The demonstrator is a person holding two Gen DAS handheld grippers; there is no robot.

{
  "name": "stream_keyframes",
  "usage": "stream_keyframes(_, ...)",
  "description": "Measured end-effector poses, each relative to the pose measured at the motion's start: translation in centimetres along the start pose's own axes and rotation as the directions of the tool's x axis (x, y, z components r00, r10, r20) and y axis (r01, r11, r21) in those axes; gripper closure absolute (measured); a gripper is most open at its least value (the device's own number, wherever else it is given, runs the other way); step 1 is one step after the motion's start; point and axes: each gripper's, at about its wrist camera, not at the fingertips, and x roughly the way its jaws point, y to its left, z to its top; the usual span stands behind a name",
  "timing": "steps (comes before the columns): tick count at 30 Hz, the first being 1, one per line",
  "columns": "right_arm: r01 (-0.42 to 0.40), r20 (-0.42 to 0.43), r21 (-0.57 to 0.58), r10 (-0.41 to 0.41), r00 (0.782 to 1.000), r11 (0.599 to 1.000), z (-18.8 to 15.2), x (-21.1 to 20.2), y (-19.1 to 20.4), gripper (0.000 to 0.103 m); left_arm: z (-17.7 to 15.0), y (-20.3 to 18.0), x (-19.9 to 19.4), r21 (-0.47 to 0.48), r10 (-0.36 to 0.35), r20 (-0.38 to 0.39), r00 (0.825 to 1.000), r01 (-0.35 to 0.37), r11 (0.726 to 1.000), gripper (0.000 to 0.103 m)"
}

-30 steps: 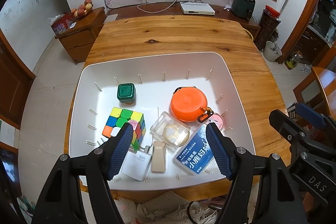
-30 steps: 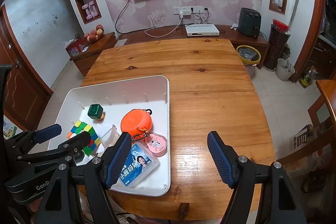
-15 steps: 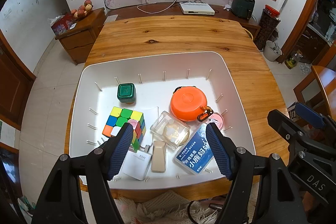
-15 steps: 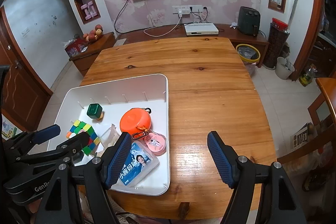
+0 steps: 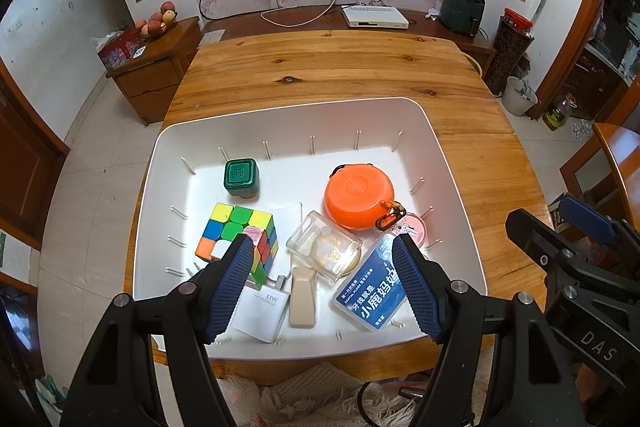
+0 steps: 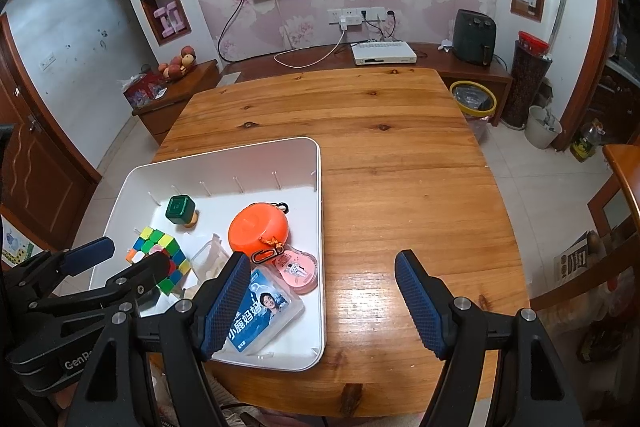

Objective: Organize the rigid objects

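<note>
The left gripper (image 5: pixel 324 281) hangs over the near end of the white tray (image 5: pixel 448 155) with its jaws standing wide and nothing between them; the right gripper (image 6: pixel 320 301) is just as wide and empty, poised over the tray's right rim and the bare wooden table (image 6: pixel 400 155) beside it. Both point steeply down and forward, side by side, and neither touches anything.

The risk lies in how tightly the things crowd the tray's near end. Nearest the front wall lie a white charger (image 5: pixel 262 311), a beige bar (image 5: pixel 303 295) touching its side, and a blue card box (image 5: pixel 370 291). A jaw coming down here could easily land on a neighbour and wedge or drag two things at once. Just behind them, the clear plastic case (image 5: pixel 324 247) looks smooth and would probably slip from a shallow pinch. To its left, the colour cube (image 5: pixel 238 237) sits partly behind the left jaw, so a blind descent could knock it. To the right, the orange round case (image 5: pixel 359 195) has a clip (image 5: pixel 389 219) resting against a pink disc (image 5: pixel 414 227); lifting one may pull the other along. Farthest back, the green cube (image 5: pixel 240 177) stands alone and looks the safest pick.

The tray's right wall is another hazard for the right gripper, whose left jaw hangs over the tray's inside.
</note>
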Motion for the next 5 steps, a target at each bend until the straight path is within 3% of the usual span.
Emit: stream_keyframes(5, -0.001, 0.0, 0.0, 0.001, 1.0, 1.0, 0.01, 0.01, -0.04, 0.028, -0.18, 0.02, 0.0, 0.001, -0.001, -0.003, 1.0, 0.001, 1.0, 0.028)
